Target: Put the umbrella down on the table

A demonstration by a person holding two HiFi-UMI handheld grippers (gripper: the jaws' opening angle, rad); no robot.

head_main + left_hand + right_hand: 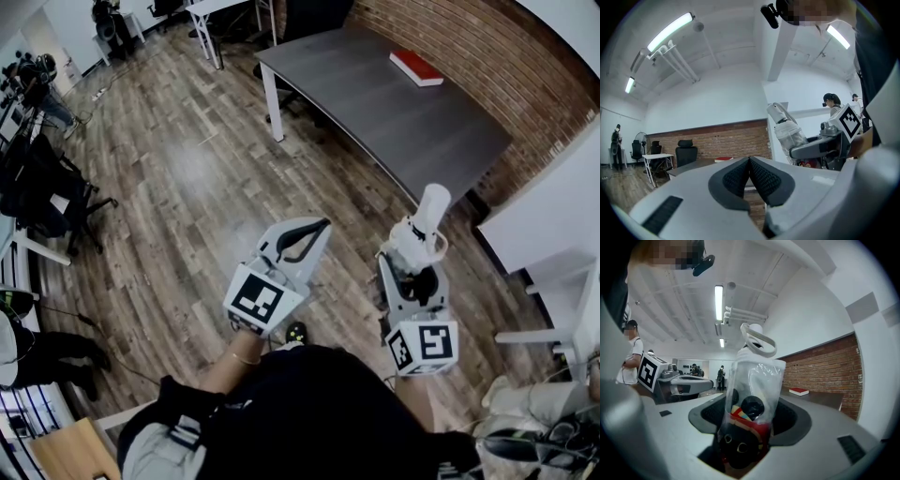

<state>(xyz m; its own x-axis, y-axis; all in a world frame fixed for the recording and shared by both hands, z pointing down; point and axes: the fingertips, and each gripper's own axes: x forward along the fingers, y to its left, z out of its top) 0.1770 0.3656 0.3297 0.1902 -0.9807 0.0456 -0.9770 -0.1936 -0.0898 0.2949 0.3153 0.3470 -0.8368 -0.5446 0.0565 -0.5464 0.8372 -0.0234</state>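
Note:
A folded umbrella (422, 230) in a clear plastic sleeve, with a white handle on top and a dark and red patterned canopy (749, 404), stands upright between the jaws of my right gripper (412, 267), which is shut on it. In the right gripper view the pads (787, 416) press on the sleeve from both sides. My left gripper (314, 230) hangs beside it to the left, shut with nothing in it, its pads (761, 176) touching at the tips. From the left gripper view, the umbrella (787, 133) shows at the right. The grey table (375, 103) lies ahead, over the wooden floor.
A red book (415, 67) lies on the table's far end by the brick wall (469, 47). Dark office chairs (47, 197) stand at the left, a white desk (211, 19) far ahead, and white furniture (553, 225) at the right. People stand in the background (630, 352).

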